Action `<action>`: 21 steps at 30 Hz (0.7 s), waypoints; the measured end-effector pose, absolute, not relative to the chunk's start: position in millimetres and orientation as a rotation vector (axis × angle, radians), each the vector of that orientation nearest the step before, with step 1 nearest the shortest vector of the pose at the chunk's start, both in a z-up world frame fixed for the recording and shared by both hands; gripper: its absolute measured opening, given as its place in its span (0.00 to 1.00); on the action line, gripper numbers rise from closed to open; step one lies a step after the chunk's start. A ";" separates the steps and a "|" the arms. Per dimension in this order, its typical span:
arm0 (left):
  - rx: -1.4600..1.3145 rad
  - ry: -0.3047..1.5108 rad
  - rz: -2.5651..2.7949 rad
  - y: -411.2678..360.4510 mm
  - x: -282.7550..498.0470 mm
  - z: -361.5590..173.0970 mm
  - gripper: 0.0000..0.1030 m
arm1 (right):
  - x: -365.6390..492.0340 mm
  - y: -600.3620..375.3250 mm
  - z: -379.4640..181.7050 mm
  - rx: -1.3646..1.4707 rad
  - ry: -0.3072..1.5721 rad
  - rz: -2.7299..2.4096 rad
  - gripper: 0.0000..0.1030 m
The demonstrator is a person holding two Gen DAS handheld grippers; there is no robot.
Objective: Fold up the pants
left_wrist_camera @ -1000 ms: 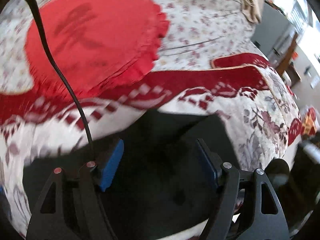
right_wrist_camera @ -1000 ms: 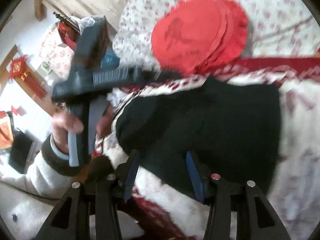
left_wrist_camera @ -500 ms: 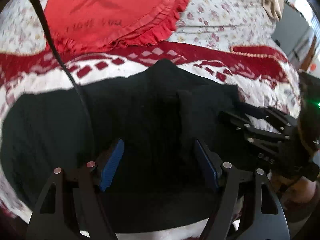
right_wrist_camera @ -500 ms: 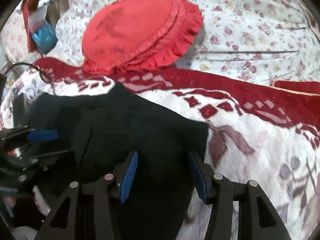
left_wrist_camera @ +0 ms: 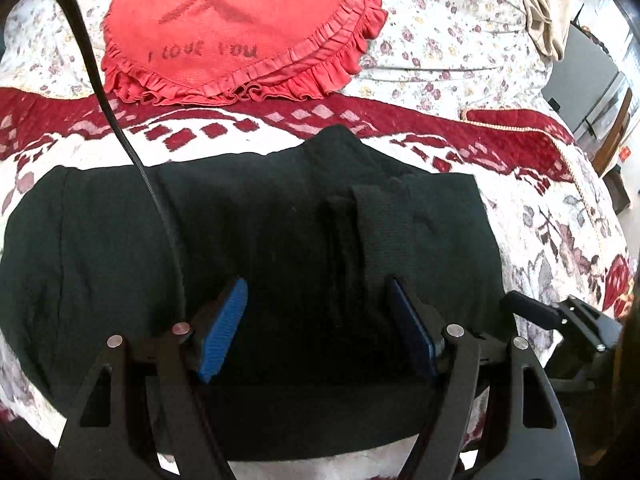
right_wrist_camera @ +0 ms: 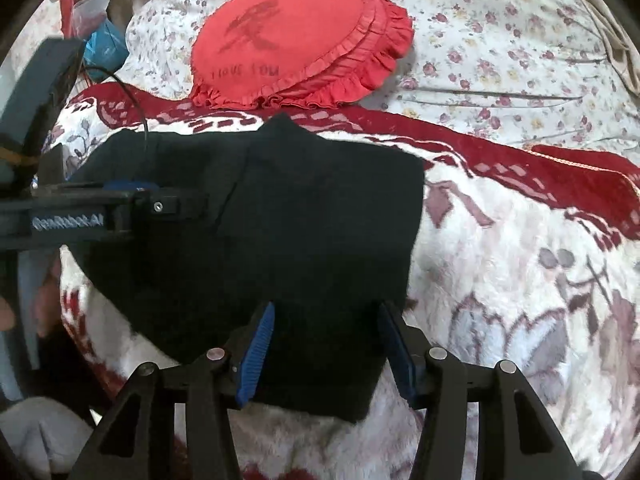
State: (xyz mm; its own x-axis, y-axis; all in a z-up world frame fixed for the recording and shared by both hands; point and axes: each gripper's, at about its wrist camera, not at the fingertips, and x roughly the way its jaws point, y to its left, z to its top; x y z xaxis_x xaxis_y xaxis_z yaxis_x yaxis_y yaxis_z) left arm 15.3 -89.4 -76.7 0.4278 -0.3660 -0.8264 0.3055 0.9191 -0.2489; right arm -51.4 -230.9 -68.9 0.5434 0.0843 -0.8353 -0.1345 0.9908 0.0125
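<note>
Pants (left_wrist_camera: 280, 248), black knit fabric, lie folded into a broad dark block across the near part of the bed, on a plush white-and-crimson patterned blanket (left_wrist_camera: 560, 216). A narrow folded strip of the same black cloth runs up the middle of the block, slightly raised.

Left gripper (left_wrist_camera: 320, 332), black frame with blue-padded fingers (left_wrist_camera: 224, 328), hangs tilted down over the near edge of the pants. Fingers stand wide apart; dark cloth fills the gap between them, but the pads do not press on it. A black cable (left_wrist_camera: 120, 128) trails from it across the fabric.

Right gripper (right_wrist_camera: 326, 350), same build, points down at the right-hand near corner of the pants (right_wrist_camera: 280, 220). Its fingers (right_wrist_camera: 256, 352) are parted with the cloth's edge between them, not pinched. In this view the left gripper (right_wrist_camera: 140, 196) reaches in from the left side over the fabric.

Beyond the pants: a round red frilled cushion (left_wrist_camera: 240, 28) with dark lettering, resting on a white floral bedsheet (left_wrist_camera: 460, 40).
</note>
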 end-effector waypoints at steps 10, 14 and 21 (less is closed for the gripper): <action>-0.058 0.928 -0.352 -65.2 -9.5 -36.5 0.71 | -35.9 -217.4 -32.1 0.023 0.914 0.157 0.52; -0.055 0.880 -0.310 -42.1 -22.0 -23.5 0.71 | -21.7 -201.0 -39.4 0.058 0.933 0.179 0.52; -0.072 0.855 -0.223 -8.0 -36.0 -21.5 0.71 | -14.6 -176.2 -72.2 0.058 1.026 0.233 0.53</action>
State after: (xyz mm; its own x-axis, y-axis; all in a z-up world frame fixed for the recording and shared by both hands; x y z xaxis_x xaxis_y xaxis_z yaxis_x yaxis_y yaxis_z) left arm -36.0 -8.0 -21.5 0.6343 -0.2233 -0.7401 0.1659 0.9744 -0.1518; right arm -14.6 -176.2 -72.2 0.4959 0.2196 -0.8402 -0.1653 0.9737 0.1569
